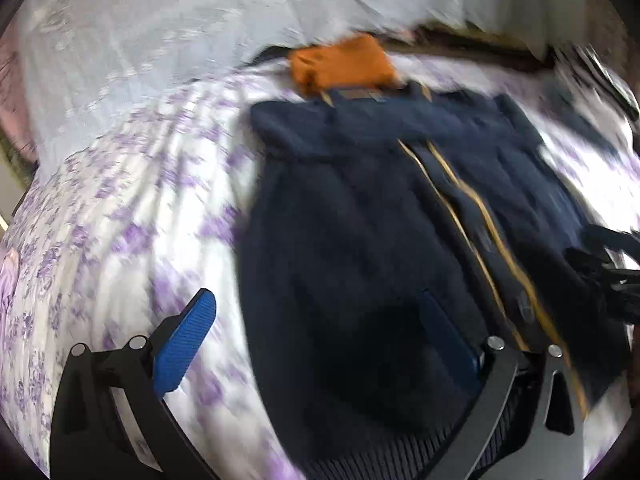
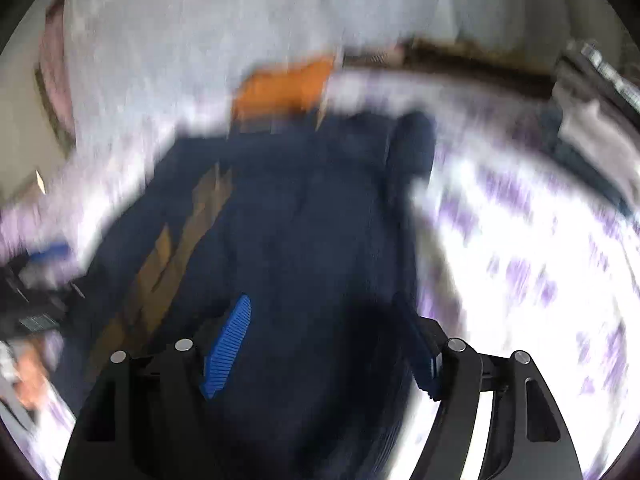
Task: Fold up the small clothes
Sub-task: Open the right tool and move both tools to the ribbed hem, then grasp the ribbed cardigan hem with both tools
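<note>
A small navy zip jacket [image 1: 360, 208] with tan zipper trim lies spread flat on a white bedsheet with purple flowers [image 1: 132, 208]. My left gripper [image 1: 316, 320] is open above the jacket's lower left part, one blue pad over the sheet, the other over the cloth. My right gripper [image 2: 328, 340] is open above the jacket [image 2: 304, 208] near its lower right edge. The right wrist view is heavily blurred. Neither gripper holds anything.
An orange folded garment [image 1: 344, 64] lies beyond the jacket's collar; it also shows in the right wrist view [image 2: 284, 84]. A pale blue-grey cover [image 1: 160, 32] lies at the back. Dark objects [image 1: 592, 76] sit at the far right of the bed.
</note>
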### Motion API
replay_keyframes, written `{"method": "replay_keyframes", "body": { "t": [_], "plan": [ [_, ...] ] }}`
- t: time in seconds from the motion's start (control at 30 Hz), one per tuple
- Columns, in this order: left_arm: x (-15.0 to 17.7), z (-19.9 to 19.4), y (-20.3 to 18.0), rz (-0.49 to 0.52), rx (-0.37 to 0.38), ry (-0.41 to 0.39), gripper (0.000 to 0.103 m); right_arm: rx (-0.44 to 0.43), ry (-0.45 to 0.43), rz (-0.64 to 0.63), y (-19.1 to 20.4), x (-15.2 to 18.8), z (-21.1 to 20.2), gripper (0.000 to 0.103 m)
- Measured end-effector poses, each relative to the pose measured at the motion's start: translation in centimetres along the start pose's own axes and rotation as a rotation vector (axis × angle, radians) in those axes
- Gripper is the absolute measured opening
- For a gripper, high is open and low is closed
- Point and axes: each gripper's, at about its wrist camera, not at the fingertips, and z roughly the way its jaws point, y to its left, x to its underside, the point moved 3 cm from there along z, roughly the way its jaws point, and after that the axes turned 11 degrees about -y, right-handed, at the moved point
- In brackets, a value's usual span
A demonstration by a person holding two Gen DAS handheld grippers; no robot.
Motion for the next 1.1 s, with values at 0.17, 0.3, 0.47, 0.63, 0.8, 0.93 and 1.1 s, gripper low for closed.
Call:
{"method": "replay_keyframes", "body": {
  "t": [0.17,0.3,0.47,0.63,0.8,0.93,1.1],
  "plan": [
    [1.5,-0.6,-0.2,-0.004,-0.031,0.032,0.099,0.138,-0.063,-0.069,0.9,0.6,-2.6,0.093],
    [3.6,-3.4,0.3,-0.073,0.030,0.010,0.099,0.124,-0.073,-0.051,0.6,2.6,-4.7,0.100],
    [5.0,-2.8,0.4,-0.093,0.074,0.081,0.099,0.112,0.000,-0.035,0.2,3.2,-4.0,0.100],
    [5.0,-3.4,0.5,-0.109,0.070,0.061,0.099,0.112,-0.004,-0.023,0.5,3.7,-4.7,0.100],
    [5.0,-3.5,1.1,-0.141,0.091,0.062,0.099,0.103,-0.001,-0.007,0.7,4.0,-5.2,0.100],
    [5.0,-3.9,1.3,-0.152,0.116,0.060,0.099,0.081,-0.005,0.015,0.3,4.0,-5.4,0.100],
    [4.3,-5.3,4.1,-0.257,0.228,0.027,0.099,-0.066,-0.094,0.176,-2.3,3.9,-7.8,0.100]
  ]
}}
